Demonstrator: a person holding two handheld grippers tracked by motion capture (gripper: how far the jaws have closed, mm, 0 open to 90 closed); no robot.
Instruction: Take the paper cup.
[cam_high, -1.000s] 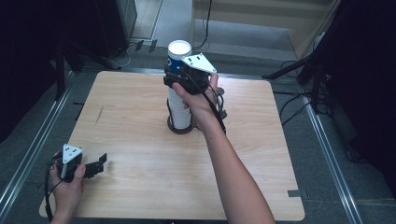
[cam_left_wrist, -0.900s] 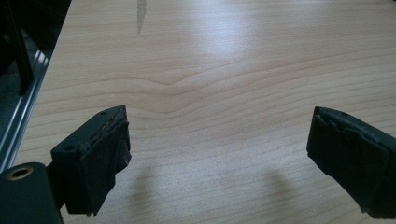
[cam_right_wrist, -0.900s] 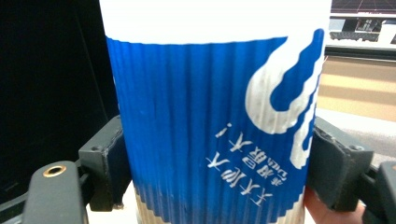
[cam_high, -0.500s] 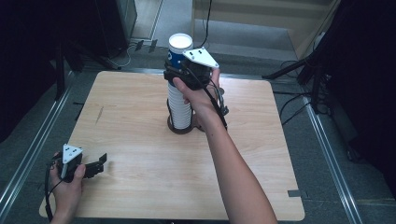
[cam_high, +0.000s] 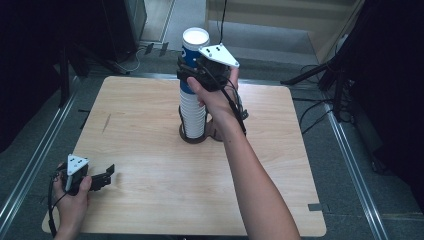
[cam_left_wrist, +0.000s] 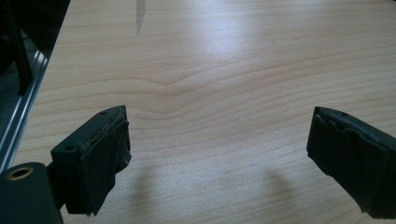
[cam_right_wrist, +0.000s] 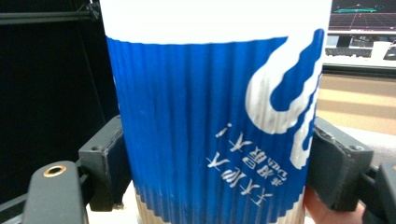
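Observation:
A blue and white ribbed paper cup (cam_high: 192, 49) sits upside down at the top of a tall stack of white cups (cam_high: 194, 116) near the back middle of the wooden table (cam_high: 150, 125). My right gripper (cam_high: 192, 75) is shut on that blue cup (cam_right_wrist: 210, 121), one pad on each side of it. At the table's front left corner my left gripper (cam_high: 106, 176) is open, low over bare wood, with nothing between its jaws (cam_left_wrist: 219, 154).
The stack stands in a dark round base (cam_high: 202, 135). A metal rail (cam_high: 30, 165) runs along the table's left edge and another along the right. Dark stands and cables lie on the floor behind and to the right.
The right gripper has risen with the blue cup, drawing it up along the stack. The left gripper has stayed where it was.

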